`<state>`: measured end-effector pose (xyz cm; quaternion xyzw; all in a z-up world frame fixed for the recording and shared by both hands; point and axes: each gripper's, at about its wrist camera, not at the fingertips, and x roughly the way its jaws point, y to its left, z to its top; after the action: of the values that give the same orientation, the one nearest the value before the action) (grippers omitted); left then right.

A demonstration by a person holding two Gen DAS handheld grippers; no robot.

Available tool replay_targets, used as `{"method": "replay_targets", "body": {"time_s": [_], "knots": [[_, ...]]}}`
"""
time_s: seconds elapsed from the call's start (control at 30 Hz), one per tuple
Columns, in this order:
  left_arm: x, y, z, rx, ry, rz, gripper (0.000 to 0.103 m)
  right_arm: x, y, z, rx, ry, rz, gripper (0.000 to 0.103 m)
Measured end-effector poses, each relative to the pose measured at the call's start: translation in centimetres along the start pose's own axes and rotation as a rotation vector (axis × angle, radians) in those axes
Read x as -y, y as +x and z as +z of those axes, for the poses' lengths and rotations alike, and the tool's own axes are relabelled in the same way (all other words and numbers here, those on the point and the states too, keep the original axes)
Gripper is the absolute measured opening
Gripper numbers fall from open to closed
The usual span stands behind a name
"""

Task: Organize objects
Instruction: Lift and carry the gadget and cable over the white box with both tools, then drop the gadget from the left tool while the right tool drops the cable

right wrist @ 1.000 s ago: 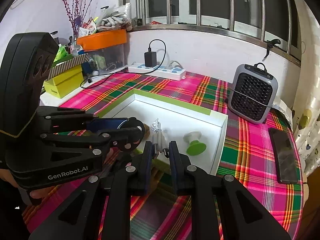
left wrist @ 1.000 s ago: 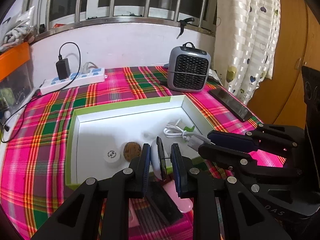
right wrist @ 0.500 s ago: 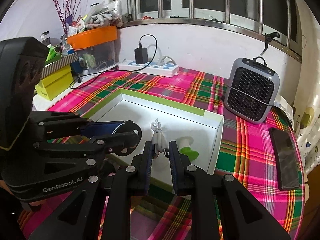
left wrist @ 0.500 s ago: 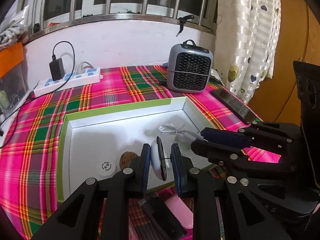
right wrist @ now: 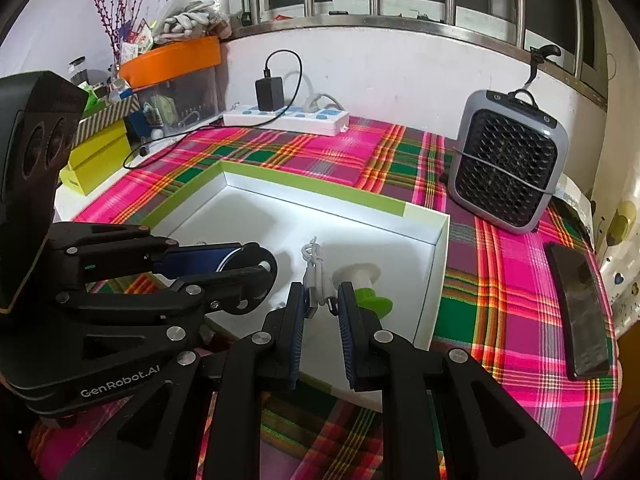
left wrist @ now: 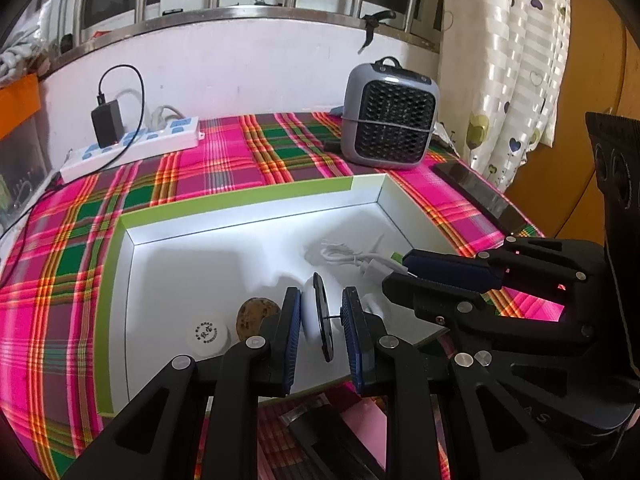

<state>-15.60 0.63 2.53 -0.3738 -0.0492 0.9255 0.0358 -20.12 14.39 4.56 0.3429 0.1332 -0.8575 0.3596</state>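
Am holding left hand-held gripper (left wrist: pixel 320 322) clamped on white disc with black plate (left wrist: pixel 318 316), right hand-held gripper (right wrist: pixel 323 312) pinching white USB cable (right wrist: pixel 316 276), both poised above white tray (right wrist: pixel 430 276) for depositing.

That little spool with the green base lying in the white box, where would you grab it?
Grip the spool across its narrow white stem, coming from above with one finger on each side. It lies tipped on its side in the white box, and the wide green base and white flange at either end should keep it from sliding out.
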Motion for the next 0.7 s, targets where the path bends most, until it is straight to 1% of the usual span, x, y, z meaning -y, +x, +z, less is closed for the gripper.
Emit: {"method": "replay_targets", "body": {"time_s": [0.07,0.33,0.53,0.63,0.7], "knots": [[-0.13,0.39,-0.08,-0.014,-0.002,0.003,0.019,0.1,0.26,-0.05,-0.006,0.002,-0.001,0.018],[-0.25,0.61,-0.12,-0.021,-0.006,0.006,0.02,0.3,0.92,-0.12,-0.018,0.007,-0.011,0.018],[-0.19,0.74,-0.14,-0.027,-0.002,0.009,0.021,0.3,0.94,-0.31,-0.021,0.016,-0.037,0.02],[-0.33,0.64,-0.12,-0.024,-0.01,0.003,0.022,0.3,0.78,-0.39,-0.016,0.016,-0.047,0.023],[-0.4,0.39,-0.05,-0.015,-0.016,-0.001,0.023,0.38,0.53,-0.41,-0.007,0.023,-0.047,0.027]]}}
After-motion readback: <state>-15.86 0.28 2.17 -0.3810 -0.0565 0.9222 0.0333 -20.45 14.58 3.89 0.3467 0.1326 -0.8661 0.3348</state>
